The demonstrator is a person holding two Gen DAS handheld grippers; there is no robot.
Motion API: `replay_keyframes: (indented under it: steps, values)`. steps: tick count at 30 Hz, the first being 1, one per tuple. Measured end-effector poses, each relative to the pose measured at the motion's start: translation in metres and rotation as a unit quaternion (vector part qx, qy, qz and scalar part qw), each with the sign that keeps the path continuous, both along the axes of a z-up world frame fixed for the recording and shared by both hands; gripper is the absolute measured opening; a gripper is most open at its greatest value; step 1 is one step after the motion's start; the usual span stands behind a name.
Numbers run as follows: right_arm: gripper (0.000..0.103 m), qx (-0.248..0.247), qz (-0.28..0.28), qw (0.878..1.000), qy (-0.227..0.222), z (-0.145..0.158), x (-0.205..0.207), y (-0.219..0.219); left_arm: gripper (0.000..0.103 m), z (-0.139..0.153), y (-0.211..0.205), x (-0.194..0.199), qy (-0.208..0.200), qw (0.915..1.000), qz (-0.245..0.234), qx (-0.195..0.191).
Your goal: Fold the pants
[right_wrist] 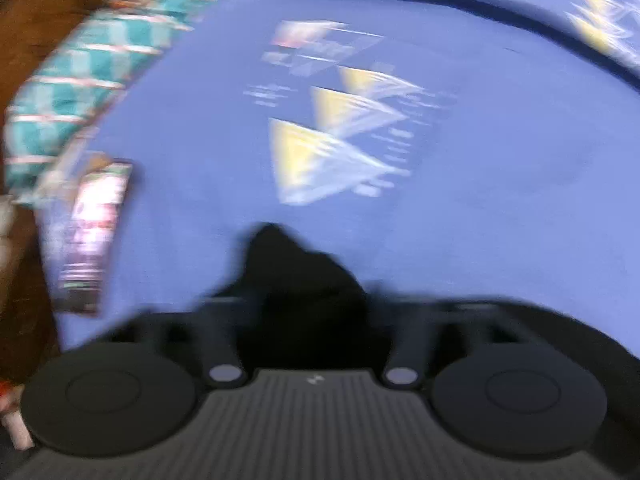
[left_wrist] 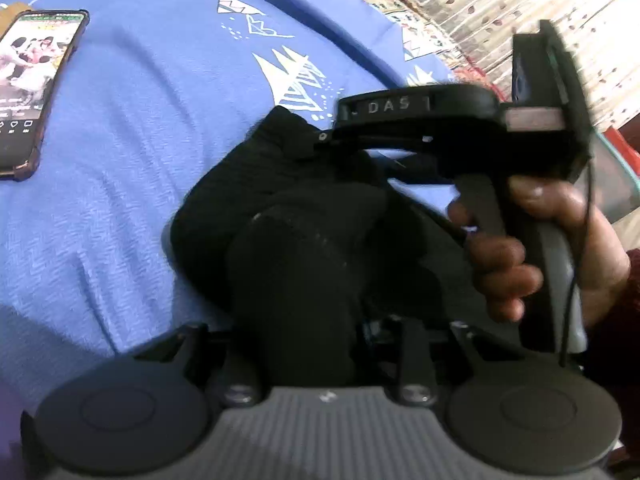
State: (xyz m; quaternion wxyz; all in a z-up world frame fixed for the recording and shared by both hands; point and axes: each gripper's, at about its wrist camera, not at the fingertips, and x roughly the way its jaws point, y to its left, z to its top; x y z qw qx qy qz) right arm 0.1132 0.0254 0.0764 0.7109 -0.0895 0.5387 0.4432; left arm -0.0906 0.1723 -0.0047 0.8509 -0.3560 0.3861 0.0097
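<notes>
The black pants (left_wrist: 288, 240) are bunched into a dark mass right in front of my left gripper (left_wrist: 312, 344), which is shut on the fabric. The pants hang over a blue bedsheet (left_wrist: 140, 160). In the left wrist view the other gripper (left_wrist: 460, 136) is held by a bare hand (left_wrist: 520, 264) just beyond and to the right of the bundle. In the blurred right wrist view my right gripper (right_wrist: 312, 320) is shut on a fold of the black pants (right_wrist: 292, 276) above the blue sheet (right_wrist: 480, 200).
A phone with a lit screen (left_wrist: 32, 88) lies on the sheet at the left; it also shows in the right wrist view (right_wrist: 92, 236). White and yellow triangle prints (right_wrist: 320, 152) mark the sheet. A patterned teal blanket (right_wrist: 80, 80) and a curtain (left_wrist: 520, 8) lie beyond.
</notes>
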Motion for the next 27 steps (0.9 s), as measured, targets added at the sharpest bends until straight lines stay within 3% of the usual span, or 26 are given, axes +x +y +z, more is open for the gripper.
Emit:
replay_keyframes:
  steps: [2,5,8,9,11,12,14,18,21,22,26,27]
  values:
    - [0.028,0.007,0.01,1.0,-0.027,0.015,-0.007,0.005,0.022,0.006,0.003,-0.01,-0.017,0.9998,-0.003,0.006]
    - [0.027,0.082,0.036,0.994,-0.063,0.039,-0.013,0.002,0.022,0.011,0.003,-0.017,-0.034,0.9991,0.008,0.026]
    - [0.026,0.137,0.021,0.988,-0.062,0.038,-0.005,-0.005,0.025,-0.003,0.015,-0.012,-0.003,0.9998,0.019,-0.01]
    - [0.026,0.113,0.013,0.991,-0.075,0.029,-0.003,0.002,0.026,-0.008,0.02,-0.011,0.002,0.9993,0.024,-0.028]
    - [0.037,0.02,0.004,0.996,-0.092,0.001,-0.003,0.018,0.031,-0.009,0.026,-0.009,0.004,0.9987,0.022,-0.045]
    - [0.039,0.015,-0.003,0.995,-0.103,-0.003,-0.004,0.018,0.033,-0.006,0.029,-0.01,0.005,0.9985,0.019,-0.052]
    - [0.047,0.051,-0.03,0.993,-0.104,0.008,-0.004,0.008,0.052,0.001,0.038,-0.016,-0.002,0.9984,0.02,-0.053]
    - [0.047,0.144,-0.056,0.982,-0.106,0.054,-0.007,-0.045,0.056,0.011,0.06,-0.037,-0.017,0.9976,0.025,-0.062]
    - [0.053,0.173,0.006,0.979,-0.104,0.07,-0.026,-0.09,0.057,0.018,0.068,-0.045,-0.022,0.9974,0.039,-0.056]
    - [0.06,0.171,0.032,0.979,-0.108,0.071,-0.035,-0.102,0.057,0.021,0.072,-0.047,-0.02,0.9976,0.045,-0.048]
    - [0.085,0.126,0.156,0.966,-0.164,0.064,-0.096,-0.123,0.057,0.022,0.08,-0.039,-0.011,0.998,0.049,-0.038]
    - [0.086,0.112,0.177,0.962,-0.173,0.057,-0.106,-0.121,0.057,0.024,0.08,-0.038,-0.009,0.9982,0.048,-0.034]
